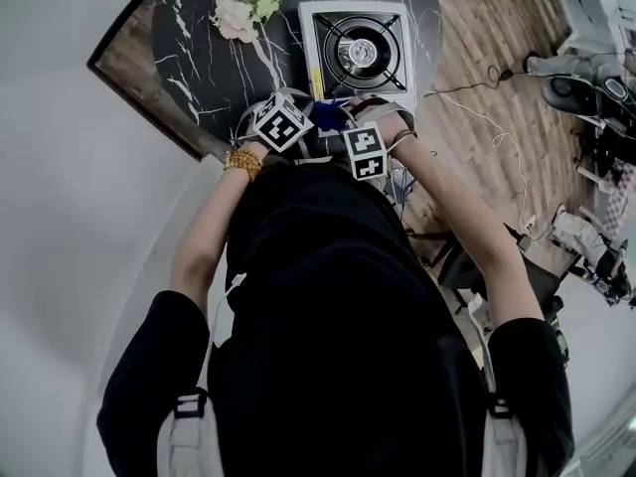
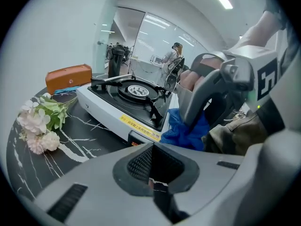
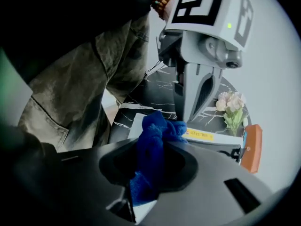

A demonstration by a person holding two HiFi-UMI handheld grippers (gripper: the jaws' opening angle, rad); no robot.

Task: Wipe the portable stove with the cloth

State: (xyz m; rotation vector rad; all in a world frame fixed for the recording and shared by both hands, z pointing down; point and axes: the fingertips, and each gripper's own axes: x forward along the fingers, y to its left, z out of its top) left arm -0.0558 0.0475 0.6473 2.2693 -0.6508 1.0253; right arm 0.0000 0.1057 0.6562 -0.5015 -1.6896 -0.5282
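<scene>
Your right gripper (image 3: 137,192) has its jaws clamped on the blue cloth (image 3: 153,154), and a bunched wad of it sticks up out of the jaws. The cloth hangs right at the near edge of the portable stove (image 1: 356,50), by its near corner. I can't tell if it actually touches the stove.

Your left gripper (image 2: 153,185) is closed up tight, jaws together with nothing between them. It sits just left of the right one, tilted down toward the table, and both are near the stove's front edge.

The stove is a white box with a black top, a round burner in the middle and black pan supports around it. There's a yellow label strip on the side facing you. It sits on the black marble-look table (image 1: 204,73), the one with white veins.

Left of the stove lies a bunch of pale pink flowers (image 1: 238,13) with green stems. Past them, at the far side, there's an orange case (image 2: 69,77). You've got a beaded bracelet (image 1: 242,160) on your left wrist.
</scene>
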